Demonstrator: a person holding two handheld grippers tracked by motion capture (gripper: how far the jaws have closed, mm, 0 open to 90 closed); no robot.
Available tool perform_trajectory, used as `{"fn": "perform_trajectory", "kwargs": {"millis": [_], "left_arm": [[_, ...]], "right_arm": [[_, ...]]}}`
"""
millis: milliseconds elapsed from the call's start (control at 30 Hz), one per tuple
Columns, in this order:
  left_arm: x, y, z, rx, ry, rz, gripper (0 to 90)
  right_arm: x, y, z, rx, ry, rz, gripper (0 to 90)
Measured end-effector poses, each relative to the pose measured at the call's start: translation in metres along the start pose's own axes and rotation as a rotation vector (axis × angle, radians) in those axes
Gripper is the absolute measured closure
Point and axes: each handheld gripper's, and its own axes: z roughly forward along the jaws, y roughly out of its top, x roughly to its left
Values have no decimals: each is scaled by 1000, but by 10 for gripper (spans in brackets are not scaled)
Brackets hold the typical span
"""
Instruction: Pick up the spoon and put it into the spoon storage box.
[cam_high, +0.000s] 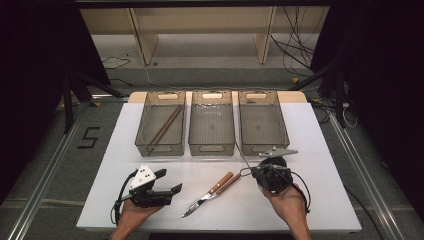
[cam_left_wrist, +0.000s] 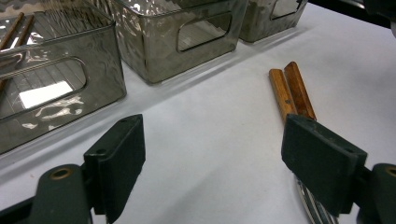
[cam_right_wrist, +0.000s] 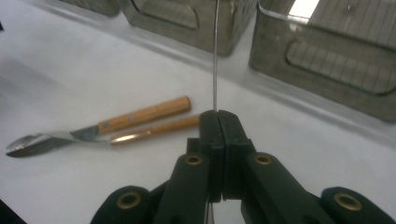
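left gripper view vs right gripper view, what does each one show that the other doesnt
Left gripper view: the left gripper with jaws wide open and nothing between them, plus brown sticks lying in a bin.
Right gripper view: the right gripper shut on a thin metal rod, and the utensils' metal heads.
Both: the two wooden handles, grey bins, white table.

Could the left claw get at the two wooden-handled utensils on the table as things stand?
Probably yes. The left claw is open with nothing between its jaws, the wooden-handled utensils lie just beyond on bare white table, and the right claw, shut on a thin metal rod, is off to the side.
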Motion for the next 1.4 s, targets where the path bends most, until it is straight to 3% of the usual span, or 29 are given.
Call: {"fn": "perform_trajectory", "kwargs": {"millis": [600, 1033, 1400], "left_arm": [[1, 0, 0, -2, 0, 1, 212], [1, -1, 0, -10, -3, -5, 212], [1, -1, 0, -14, -9, -6, 210]], "right_arm": [[0, 71, 13, -99, 81, 19, 900], [0, 114, 45, -109, 88, 29, 900], [-5, 139, 67, -109, 95, 62, 900]]}}
